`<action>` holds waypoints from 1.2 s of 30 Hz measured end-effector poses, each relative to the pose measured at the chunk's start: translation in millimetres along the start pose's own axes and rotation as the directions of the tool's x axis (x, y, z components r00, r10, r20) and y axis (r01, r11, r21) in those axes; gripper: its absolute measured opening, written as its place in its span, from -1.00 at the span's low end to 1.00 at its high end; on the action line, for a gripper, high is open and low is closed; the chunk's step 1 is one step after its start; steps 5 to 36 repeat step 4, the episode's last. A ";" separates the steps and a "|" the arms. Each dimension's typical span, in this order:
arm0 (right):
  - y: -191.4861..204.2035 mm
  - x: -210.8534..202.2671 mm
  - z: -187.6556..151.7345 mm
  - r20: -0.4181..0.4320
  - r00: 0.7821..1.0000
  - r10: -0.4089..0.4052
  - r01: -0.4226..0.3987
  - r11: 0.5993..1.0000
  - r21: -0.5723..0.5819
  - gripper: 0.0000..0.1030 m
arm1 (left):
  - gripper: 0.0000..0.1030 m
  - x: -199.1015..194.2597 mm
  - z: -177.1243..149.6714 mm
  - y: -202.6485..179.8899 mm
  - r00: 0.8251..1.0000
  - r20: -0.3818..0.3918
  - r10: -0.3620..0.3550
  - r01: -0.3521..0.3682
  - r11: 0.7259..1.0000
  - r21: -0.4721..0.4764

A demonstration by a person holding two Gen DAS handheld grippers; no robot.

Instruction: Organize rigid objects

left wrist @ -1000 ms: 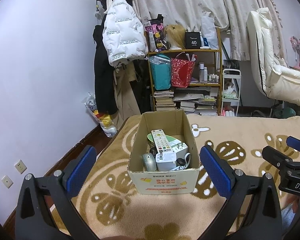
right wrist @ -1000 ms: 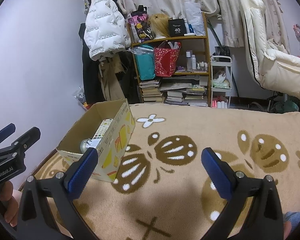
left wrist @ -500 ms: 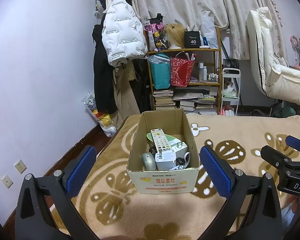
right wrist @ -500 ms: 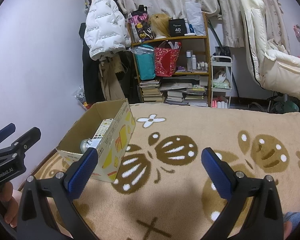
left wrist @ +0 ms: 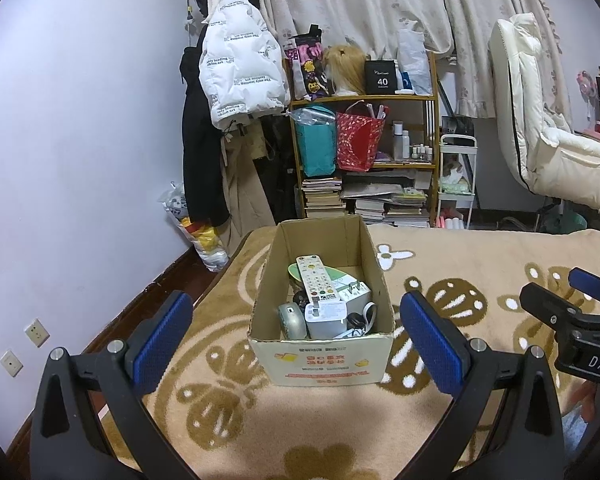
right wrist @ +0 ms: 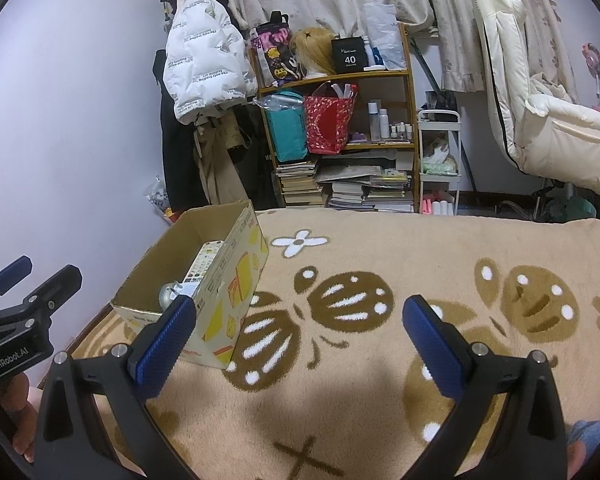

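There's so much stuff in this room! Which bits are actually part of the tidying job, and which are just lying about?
Part of the job:
- open brown cardboard box
- long white remote control
- white boxy adapter
- left claw, open
- right claw, open

Just lying about:
- white puffer jacket
- wooden bookshelf
- cream padded chair

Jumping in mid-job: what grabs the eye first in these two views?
The open cardboard box on the patterned blanket, straight ahead of the open left gripper, with a white remote lying atop the clutter inside. The open right gripper faces bare blanket, with the box on its left.
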State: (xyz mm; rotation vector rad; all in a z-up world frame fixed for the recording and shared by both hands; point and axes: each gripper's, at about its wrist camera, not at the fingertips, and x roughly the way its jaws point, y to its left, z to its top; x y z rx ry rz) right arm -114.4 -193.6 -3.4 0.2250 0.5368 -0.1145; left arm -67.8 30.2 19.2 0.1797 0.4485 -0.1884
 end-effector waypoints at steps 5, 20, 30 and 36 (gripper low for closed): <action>1.0 0.1 -0.3 0.002 1.000 -0.003 0.003 1.000 0.001 1.00 | 0.99 1.6 -1.0 -0.7 1.000 -0.008 0.000 0.000 1.000 -0.004; 1.0 0.1 -0.3 0.002 1.000 -0.003 0.003 1.000 0.001 1.00 | 0.99 1.6 -1.0 -0.7 1.000 -0.008 0.000 0.000 1.000 -0.004; 1.0 0.1 -0.3 0.002 1.000 -0.003 0.003 1.000 0.001 1.00 | 0.99 1.6 -1.0 -0.7 1.000 -0.008 0.000 0.000 1.000 -0.004; 1.0 0.1 -0.3 0.002 1.000 -0.003 0.003 1.000 0.001 1.00 | 0.99 1.6 -1.0 -0.7 1.000 -0.008 0.000 0.000 1.000 -0.004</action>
